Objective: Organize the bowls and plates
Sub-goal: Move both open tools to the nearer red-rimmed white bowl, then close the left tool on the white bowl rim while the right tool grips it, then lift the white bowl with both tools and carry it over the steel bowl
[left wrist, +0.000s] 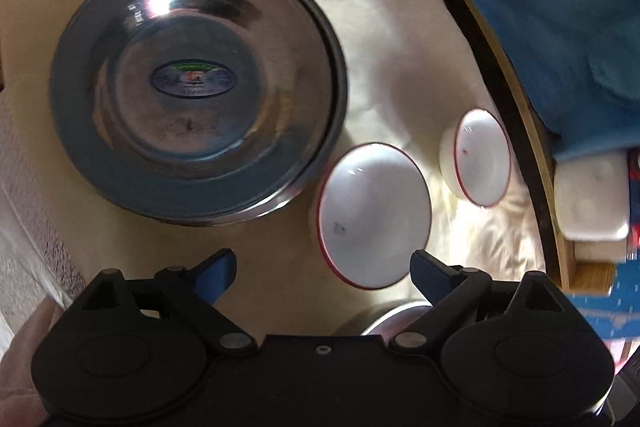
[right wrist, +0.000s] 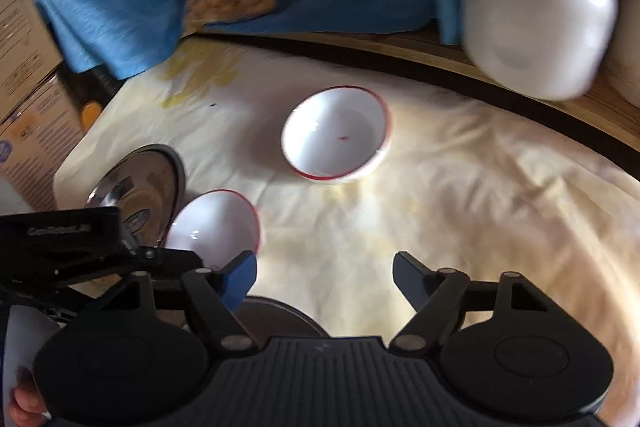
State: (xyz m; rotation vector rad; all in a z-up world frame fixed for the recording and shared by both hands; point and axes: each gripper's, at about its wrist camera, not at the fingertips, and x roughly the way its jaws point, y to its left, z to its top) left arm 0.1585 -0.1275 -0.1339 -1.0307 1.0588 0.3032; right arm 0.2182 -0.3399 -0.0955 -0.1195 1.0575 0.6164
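Left black two-finger gripper w/ blue pads (left wrist: 323, 273): jaws spread wide, nothing between them, hovering tilted down. Bare hand (left wrist: 20, 367) grips its body at lower left (only part of palm shows). Right black two-finger gripper w/ blue pads (right wrist: 325, 279): jaws likewise wide apart, empty. Left gripper's body (right wrist: 60, 239) shows at right view's left edge, just beside the right one.

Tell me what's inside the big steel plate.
Only an oval label at the center of the steel plate, plus reflections. No food or dishes in it. What lies beneath it is hidden.
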